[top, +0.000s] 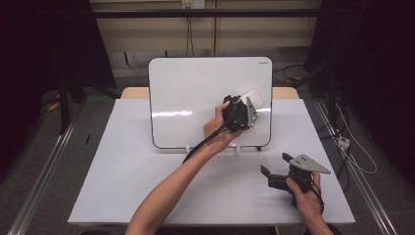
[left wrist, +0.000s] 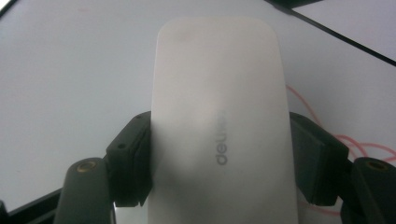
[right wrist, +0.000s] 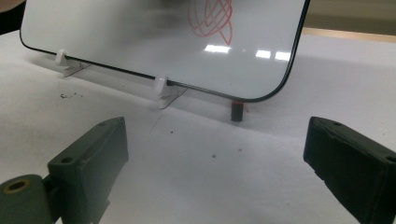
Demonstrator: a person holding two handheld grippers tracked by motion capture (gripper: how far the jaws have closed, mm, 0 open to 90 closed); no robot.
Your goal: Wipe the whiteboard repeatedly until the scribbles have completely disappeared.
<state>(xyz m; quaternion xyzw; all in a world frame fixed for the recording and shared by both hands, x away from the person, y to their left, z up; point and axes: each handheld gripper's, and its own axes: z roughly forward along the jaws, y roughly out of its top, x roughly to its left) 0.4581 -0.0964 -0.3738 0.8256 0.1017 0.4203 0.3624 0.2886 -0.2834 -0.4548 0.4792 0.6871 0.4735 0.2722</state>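
Both pads of my left claw [left wrist: 219, 158] clench the white, smooth plastic eraser [left wrist: 219, 116] mid-body; light, rigid, likely slippery. My right claw [right wrist: 215, 172] gapes empty.

Left arm: reaching forward across the table, forearm bare.
Left gripper [top: 243, 108]: being held raised, jaws clamping an eraser [left wrist: 219, 121] between them.
Right gripper [top: 275, 166]: resting low near the table edge, jaws standing wide apart, gripping nothing.

Looks like a lab recording setup: white table [top: 147, 186] ringed by dark curtains [top: 44, 49], aluminium rails [top: 41, 166] on the floor, loose cables [top: 352, 147] at right.
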